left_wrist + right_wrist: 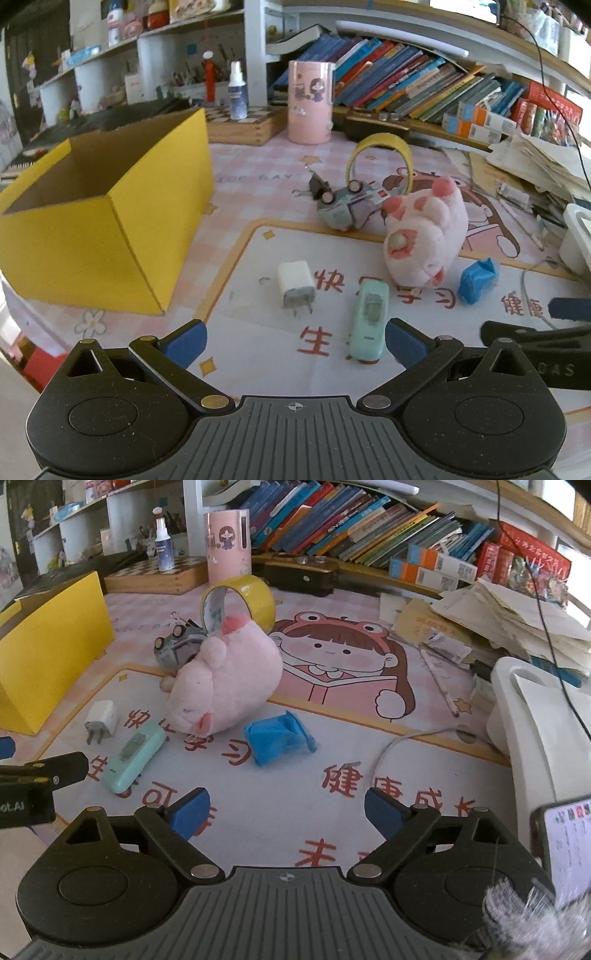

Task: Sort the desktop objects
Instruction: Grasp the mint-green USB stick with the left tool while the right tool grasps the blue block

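Left claw [295, 341]: it is hovering low over the bench [258, 369], fingers spread wide apart and gripping nothing.
Right claw [284, 810]: it is also hanging open and empty, with only bare mat between its blue pads.
Box [110, 221]: the yellow carton is sitting open-topped at ten o'clock from the left claw, and it looks empty from this angle.
Charger [295, 284]: it is lying at twelve o'clock from the left claw, prongs pointing back toward the camera.
Stapler [369, 321]: the mint one is lying just beside the left claw's right finger, at about one o'clock.
Plush [225, 679]: it is resting on its side at eleven o'clock from the right claw, leaning against the toy car [177, 648] behind it.
Blue pack [277, 738]: it is sitting at twelve o'clock from the right claw, apart from the plush.
Tape [240, 602]: the yellow roll is standing on edge behind the plush; a binder clip [317, 184] is lying near the car.
Step in hand: probably nothing is sorted yet, and the left claw seems to be lining up on the charger or stapler.
Doing it well: the claw should be closing across the charger's flat sides, not the prongs, and lifting clear of the box wall before releasing.
Risk: the right finger could be nudging the stapler on the way in.
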